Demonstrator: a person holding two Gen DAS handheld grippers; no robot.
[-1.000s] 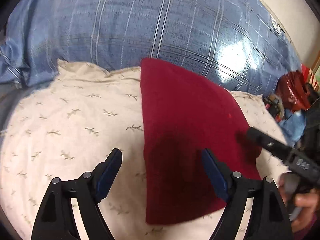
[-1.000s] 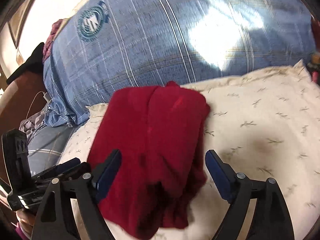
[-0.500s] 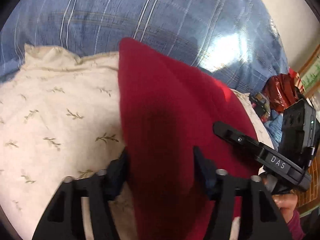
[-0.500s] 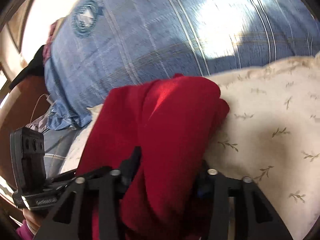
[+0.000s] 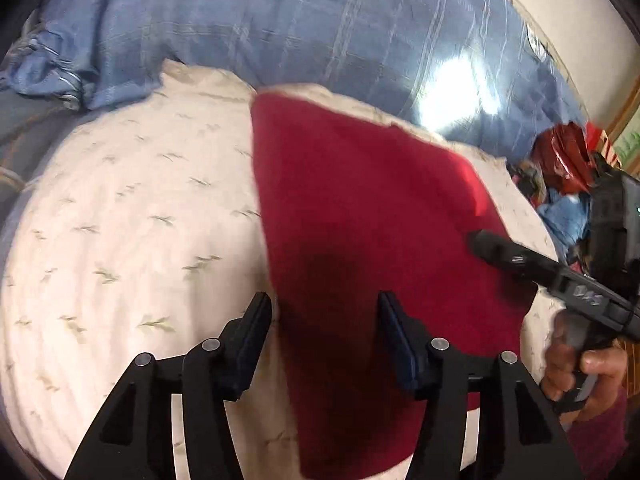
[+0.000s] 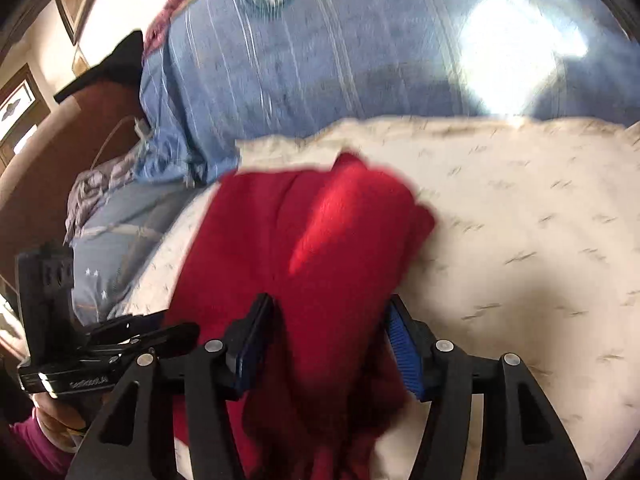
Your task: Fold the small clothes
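Both claws reopening, red garment [image 5: 360, 240] between jaws, further away

I see a bedroom with a bed, lit by sun.
A cream leaf-print cover [image 5: 120, 240] lies over blue plaid bedding [image 5: 320, 32]; a bright sun patch [image 6: 516, 64] falls there, a pale wall [image 5: 580, 12] beyond.

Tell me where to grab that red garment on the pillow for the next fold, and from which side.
Grip the red garment at its near hem, probably one corner each, coming in low from the near side. That edge lies flat on the cream pillow right at the left gripper and right gripper; the far end is bunched.
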